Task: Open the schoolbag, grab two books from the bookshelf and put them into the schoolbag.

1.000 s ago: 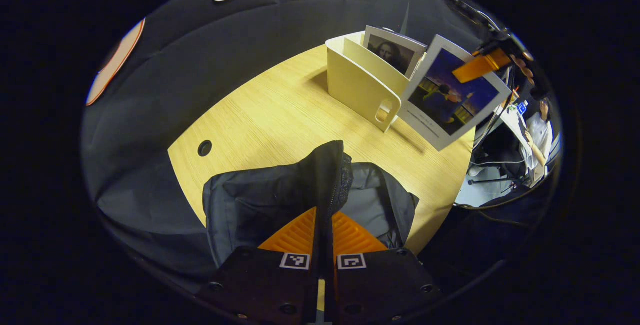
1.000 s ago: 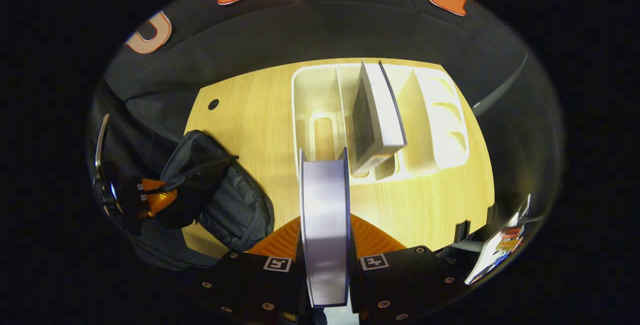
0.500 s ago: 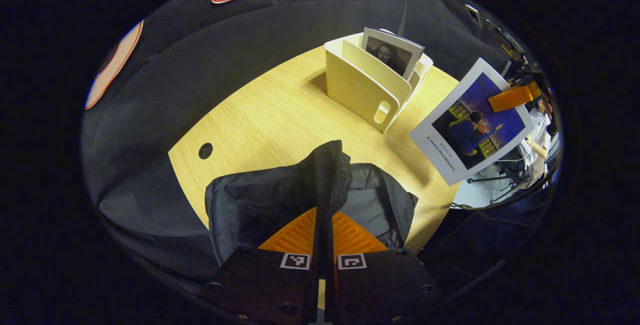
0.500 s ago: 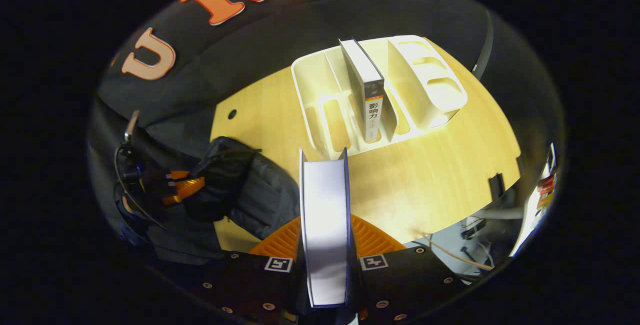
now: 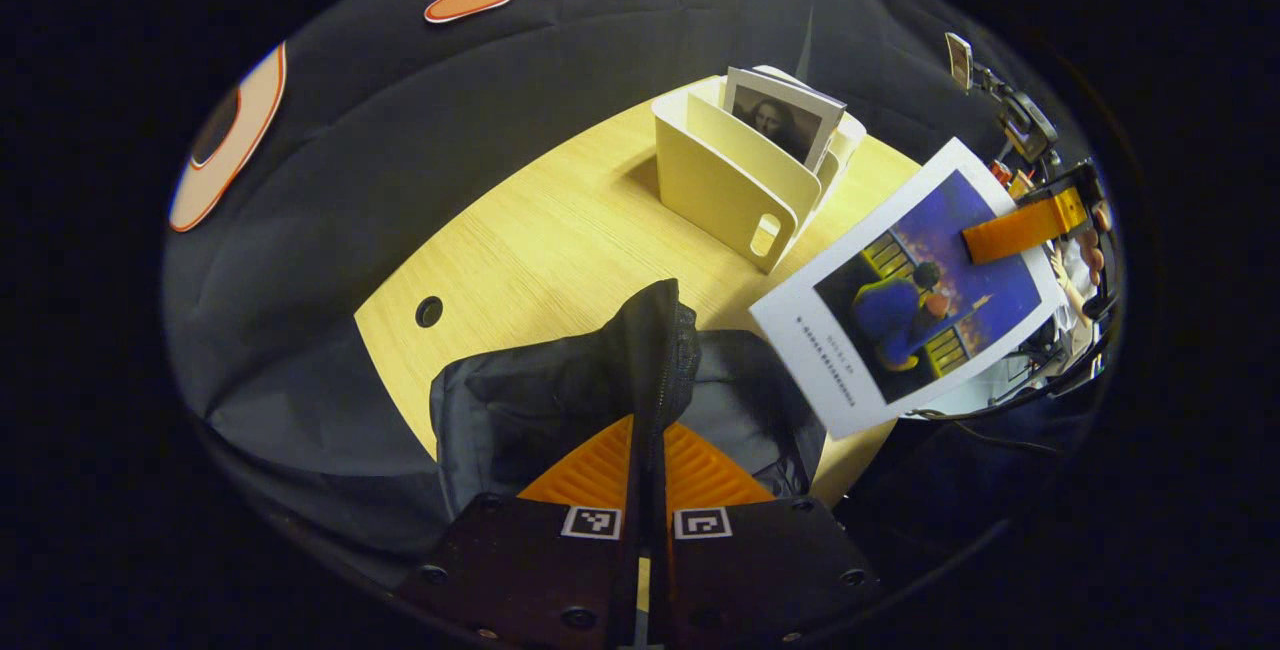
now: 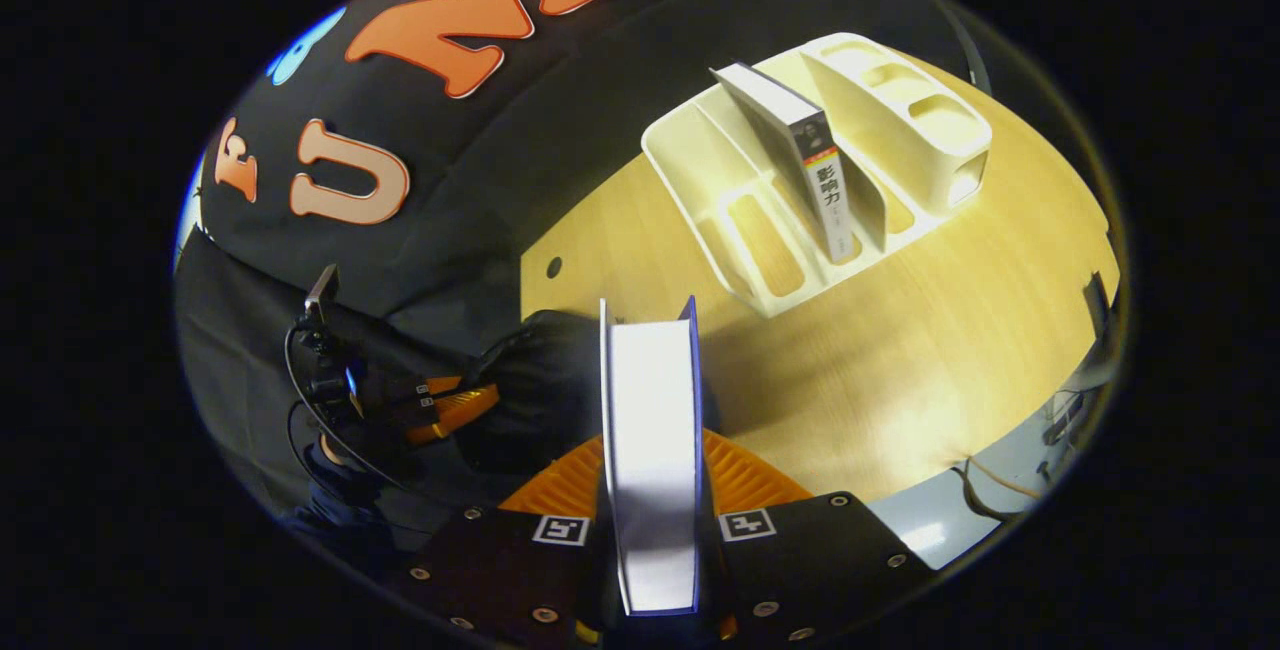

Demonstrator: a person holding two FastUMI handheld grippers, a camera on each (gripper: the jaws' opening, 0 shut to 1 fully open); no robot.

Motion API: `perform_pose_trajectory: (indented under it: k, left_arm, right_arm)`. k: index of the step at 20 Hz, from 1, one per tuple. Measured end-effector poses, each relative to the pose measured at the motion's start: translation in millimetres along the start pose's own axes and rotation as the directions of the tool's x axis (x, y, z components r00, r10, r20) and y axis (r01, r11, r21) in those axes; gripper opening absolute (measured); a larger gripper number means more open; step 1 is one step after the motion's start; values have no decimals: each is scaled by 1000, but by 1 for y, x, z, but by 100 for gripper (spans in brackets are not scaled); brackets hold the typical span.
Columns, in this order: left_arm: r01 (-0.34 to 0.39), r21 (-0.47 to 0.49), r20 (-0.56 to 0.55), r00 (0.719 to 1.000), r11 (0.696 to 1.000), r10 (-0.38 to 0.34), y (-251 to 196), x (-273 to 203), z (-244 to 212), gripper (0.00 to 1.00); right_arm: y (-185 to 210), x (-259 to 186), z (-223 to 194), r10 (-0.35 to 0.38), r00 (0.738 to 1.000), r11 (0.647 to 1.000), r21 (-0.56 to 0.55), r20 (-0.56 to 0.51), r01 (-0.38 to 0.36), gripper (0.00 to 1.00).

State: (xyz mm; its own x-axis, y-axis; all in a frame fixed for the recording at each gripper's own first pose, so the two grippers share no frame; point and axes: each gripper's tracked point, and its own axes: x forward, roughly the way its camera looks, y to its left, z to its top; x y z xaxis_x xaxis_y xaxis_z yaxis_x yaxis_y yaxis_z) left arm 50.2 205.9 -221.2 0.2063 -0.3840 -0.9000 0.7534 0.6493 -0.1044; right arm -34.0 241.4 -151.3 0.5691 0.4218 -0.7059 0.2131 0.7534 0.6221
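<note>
Left gripper point(image 5: 648, 450) has its fingers pressed together on a raised flap of the black schoolbag point(image 5: 560, 400), holding that edge up. The bag sits at the near edge of the wooden table point(image 5: 540, 230), its mouth gaping to the right of the pinched flap. Right gripper point(image 6: 650, 470) is clamped on a blue-covered book point(image 6: 650, 450), white page edge toward its camera. In the left gripper view that same book point(image 5: 915, 290) hangs tilted in the air, cover showing, low corner just over the bag's open side, with an orange finger point(image 5: 1020, 230) across its upper corner. Cream bookshelf point(image 6: 800, 190) stands farther back on the table, one more book point(image 6: 800, 155) leaning in a middle slot.
</note>
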Motion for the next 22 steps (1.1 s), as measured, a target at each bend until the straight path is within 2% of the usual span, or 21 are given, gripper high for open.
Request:
perform_pose_trajectory:
  k: [5, 11, 13, 15, 19, 22]
  left_arm:
    - [-6, -35, 15, 1000, 999, 6, 3, -3, 5, 5]
    - [-2, -38, 30, 1000, 999, 3, -3, -3, 10, 5]
    - [-9, -47, 21, 1000, 999, 10, -4, -4, 9, 5]
    - [-16, -23, 20, 1000, 1000, 17, -4, -6, 12, 5]
    - [-7, -13, 39, 999, 1000, 8, -14, -7, 21, 5]
    - [-3, -22, 57, 998, 1000, 5, -25, -7, 22, 5]
  right_arm:
    - [8, 54, -16, 125, 992, 988, 93, -13, -123, 32]
    - [17, 122, -25, 211, 977, 967, 153, -20, -205, 33]
    - [21, 146, -31, 201, 979, 966, 171, -20, -195, 32]
    - [26, 164, -44, 188, 982, 973, 141, -23, -183, 32]
    - [45, 190, -47, 222, 974, 956, 191, 39, -225, 32]
    - [58, 206, -53, 240, 967, 927, 275, 84, -254, 32]
